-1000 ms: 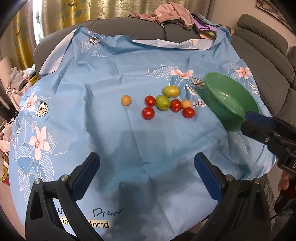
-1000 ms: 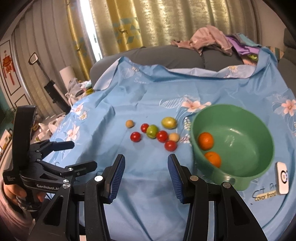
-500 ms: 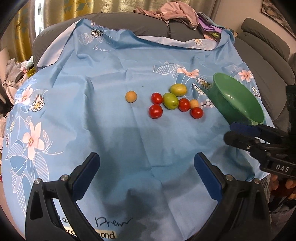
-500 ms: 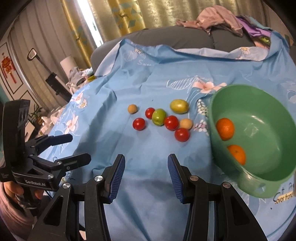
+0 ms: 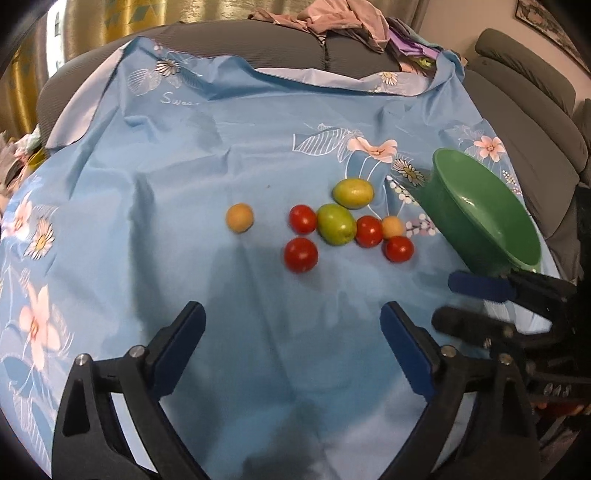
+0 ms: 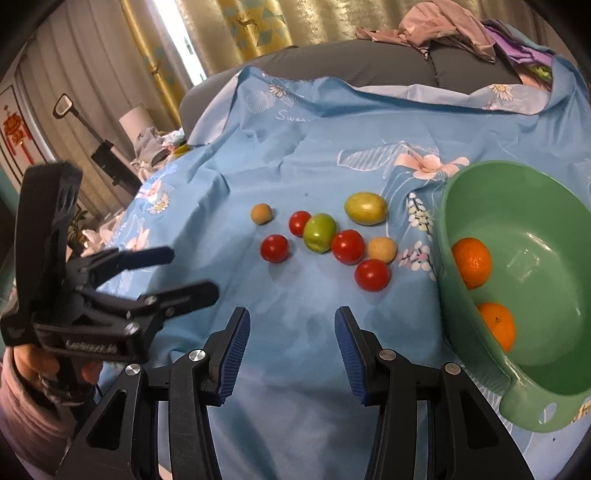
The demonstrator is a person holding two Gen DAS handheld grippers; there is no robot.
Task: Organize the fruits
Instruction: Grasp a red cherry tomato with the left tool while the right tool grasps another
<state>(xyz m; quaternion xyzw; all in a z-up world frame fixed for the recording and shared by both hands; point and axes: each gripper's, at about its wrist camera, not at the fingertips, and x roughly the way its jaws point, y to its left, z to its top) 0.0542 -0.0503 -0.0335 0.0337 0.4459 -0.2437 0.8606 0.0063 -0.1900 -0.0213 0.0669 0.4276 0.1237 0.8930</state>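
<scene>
Blue flowery cloth over our worktop, sofa and gold curtains behind. The loose fruits, red, green and yellowish, sit mid-cloth just left of the green bowl, which holds two oranges. Our left tongs are spread wide but closing on nothing; right tongs are part-open, empty, hovering short of the fruit.

Both grippers are black frames with silver screws. The left gripper carries smooth blue pads; the right gripper has ribbed ones. White lettering marks the left gripper's body, above a mauve sleeve.
</scene>
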